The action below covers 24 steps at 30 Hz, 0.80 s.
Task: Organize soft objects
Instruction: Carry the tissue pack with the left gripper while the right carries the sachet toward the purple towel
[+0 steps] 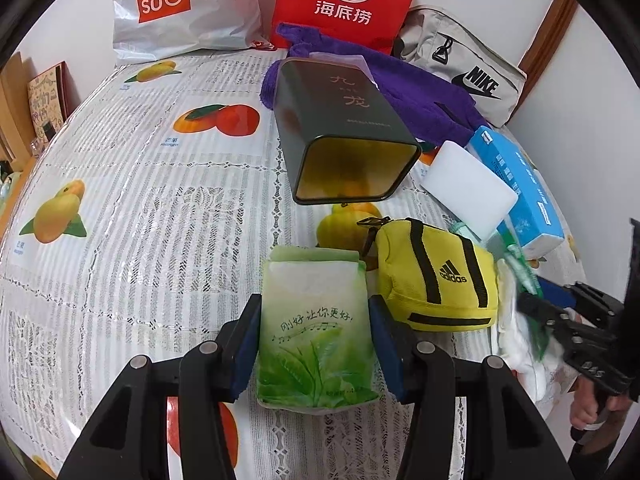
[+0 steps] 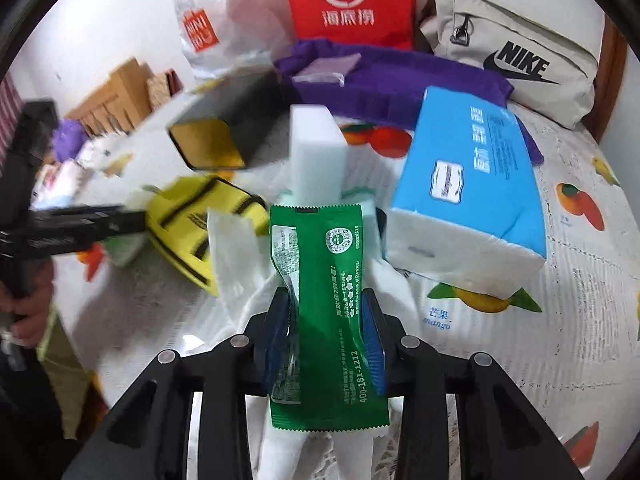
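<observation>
My left gripper [image 1: 316, 344] is shut on a pale green tissue pack [image 1: 316, 320] that stands on the fruit-print tablecloth [image 1: 132, 208]. Just right of it lies a yellow Adidas pouch [image 1: 436, 276]. My right gripper [image 2: 326, 332] is shut on a dark green foil packet [image 2: 328, 288], which is pinched and creased between the blue pads above a crumpled white cloth [image 2: 236, 264]. In the left wrist view the right gripper [image 1: 556, 320] shows blurred at the right edge. A white sponge block [image 2: 316, 148] and a blue tissue box [image 2: 468, 184] lie just beyond the packet.
A dark tin [image 1: 344, 128] lies on its side, open mouth toward me, partly on a purple towel [image 1: 424, 92]. At the back stand a white Miniso bag [image 1: 180, 8], a red paper bag [image 1: 344, 0] and a beige Nike bag [image 1: 460, 60]. A hand [image 2: 28, 300] holds the left gripper.
</observation>
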Each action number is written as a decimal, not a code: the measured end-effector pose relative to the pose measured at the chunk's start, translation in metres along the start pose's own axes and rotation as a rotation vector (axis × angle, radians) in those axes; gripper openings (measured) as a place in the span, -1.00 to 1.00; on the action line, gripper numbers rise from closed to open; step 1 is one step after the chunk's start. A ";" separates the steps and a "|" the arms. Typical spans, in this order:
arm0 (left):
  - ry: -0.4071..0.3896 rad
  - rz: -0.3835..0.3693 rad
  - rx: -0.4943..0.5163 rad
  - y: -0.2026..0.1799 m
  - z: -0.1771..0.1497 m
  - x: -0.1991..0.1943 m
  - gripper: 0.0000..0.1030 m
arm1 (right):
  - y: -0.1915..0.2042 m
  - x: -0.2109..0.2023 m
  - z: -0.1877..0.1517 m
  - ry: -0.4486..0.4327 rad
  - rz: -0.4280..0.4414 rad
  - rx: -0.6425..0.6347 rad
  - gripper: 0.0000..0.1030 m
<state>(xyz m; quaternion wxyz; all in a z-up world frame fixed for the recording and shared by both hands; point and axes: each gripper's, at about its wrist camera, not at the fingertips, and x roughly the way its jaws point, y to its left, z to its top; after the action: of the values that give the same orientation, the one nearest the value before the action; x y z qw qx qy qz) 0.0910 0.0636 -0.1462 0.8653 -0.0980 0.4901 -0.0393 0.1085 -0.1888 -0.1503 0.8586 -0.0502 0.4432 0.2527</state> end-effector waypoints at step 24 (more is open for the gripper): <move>-0.056 0.031 0.018 -0.005 0.000 -0.017 -0.05 | -0.063 -0.039 -0.050 0.019 -0.159 0.171 -0.32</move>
<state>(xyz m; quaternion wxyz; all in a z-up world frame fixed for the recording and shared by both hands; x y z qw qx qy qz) 0.0821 0.0610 -0.1313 0.8800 -0.0837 0.4667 -0.0273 0.0827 -0.2739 -0.1583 0.8728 -0.0142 0.4659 0.1445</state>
